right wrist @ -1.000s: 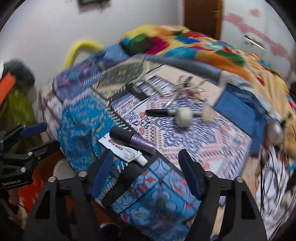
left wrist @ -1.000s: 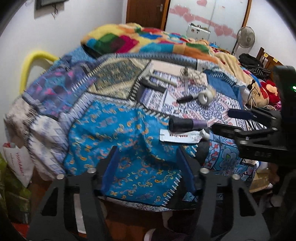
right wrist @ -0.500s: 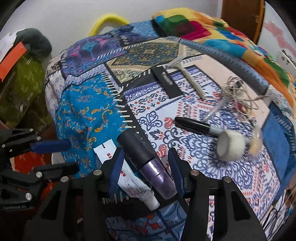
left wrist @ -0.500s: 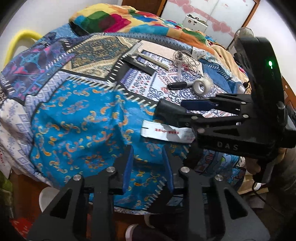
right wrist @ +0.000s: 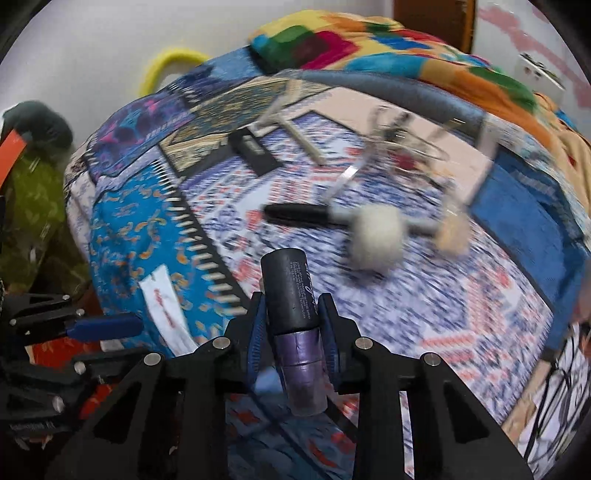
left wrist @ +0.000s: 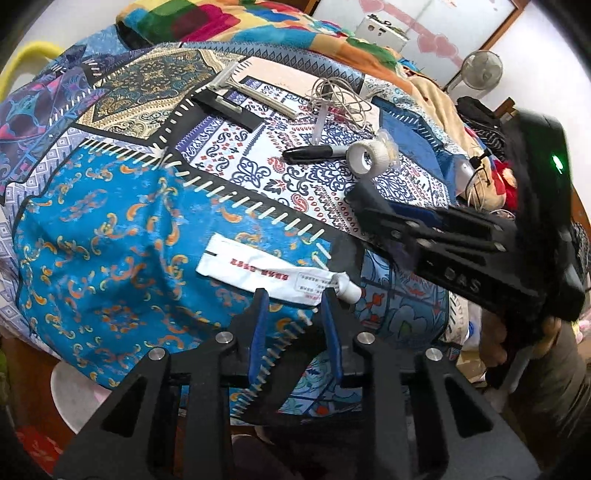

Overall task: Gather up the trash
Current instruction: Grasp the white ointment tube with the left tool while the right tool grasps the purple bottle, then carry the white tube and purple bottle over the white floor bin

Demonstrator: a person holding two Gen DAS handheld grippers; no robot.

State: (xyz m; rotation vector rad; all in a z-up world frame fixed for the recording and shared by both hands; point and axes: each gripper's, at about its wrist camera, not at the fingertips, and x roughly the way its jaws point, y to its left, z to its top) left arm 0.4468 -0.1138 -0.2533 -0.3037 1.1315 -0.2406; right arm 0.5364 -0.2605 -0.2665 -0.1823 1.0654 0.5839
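Note:
My right gripper (right wrist: pixel 293 306) is shut on a black and purple tube (right wrist: pixel 291 299) and holds it above the patterned bedspread; the gripper also shows in the left wrist view (left wrist: pixel 373 210). A flattened white tube with red print (left wrist: pixel 273 273) lies on the blue patch of the bedspread; it also shows in the right wrist view (right wrist: pixel 166 302). My left gripper (left wrist: pixel 295 299) hovers just short of the white tube's capped end, its jaws partly open and empty. It appears at the left of the right wrist view (right wrist: pixel 107 328).
Further back on the bed lie a black marker (left wrist: pixel 314 153), a white tape roll (left wrist: pixel 369 157), tangled white wire (left wrist: pixel 340 96), a razor (left wrist: pixel 255 94) and a black flat case (left wrist: pixel 229 109). A colourful blanket (left wrist: pixel 258 33) lies at the far end. A fan (left wrist: pixel 480 70) stands right.
My right gripper closed on the black and purple tube and lifted it off the bed. My left gripper came closer to the white tube and its jaws narrowed.

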